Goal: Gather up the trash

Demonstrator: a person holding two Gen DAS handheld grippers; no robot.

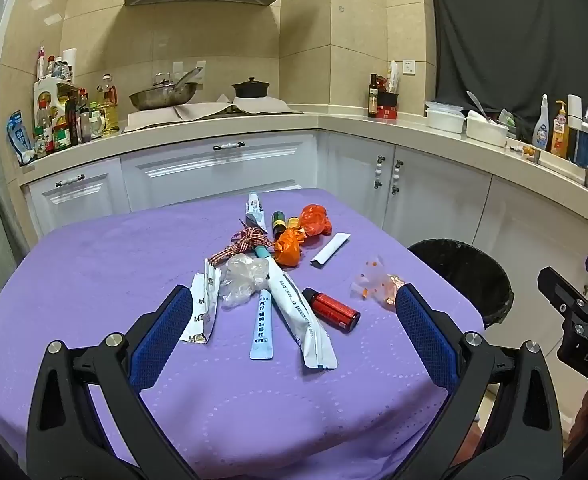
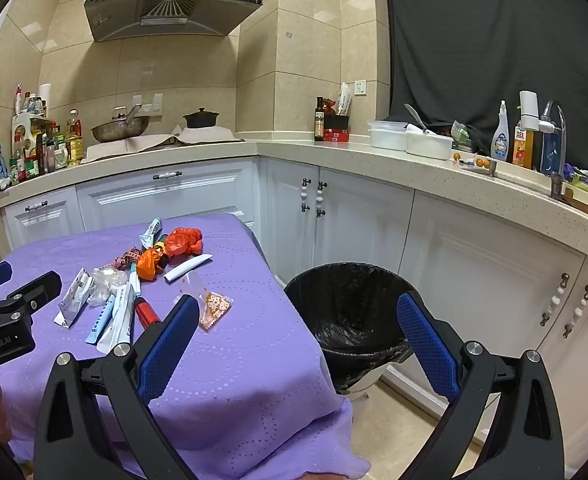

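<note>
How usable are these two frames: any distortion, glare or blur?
Left wrist: strong fisheye bends the countertop, dark corners, trash sharp, glare patches on wall tiles. Right wrist: same bending, trash bin sharp, its liner glinting, range hood reflecting light.

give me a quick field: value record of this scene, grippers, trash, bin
left gripper: open, holding nothing, hovering above the table
right gripper: open, holding nothing, aimed between table edge and bin
surface: table with purple cloth
trash on table: red bottle, crumpled clear plastic, orange plastic bags, white sachets, light blue stick pack, checked ribbon, clear wrapper with orange dots
bin: black liner, on the floor beside the table; nothing visible inside
task progress: nothing picked up yet
</note>
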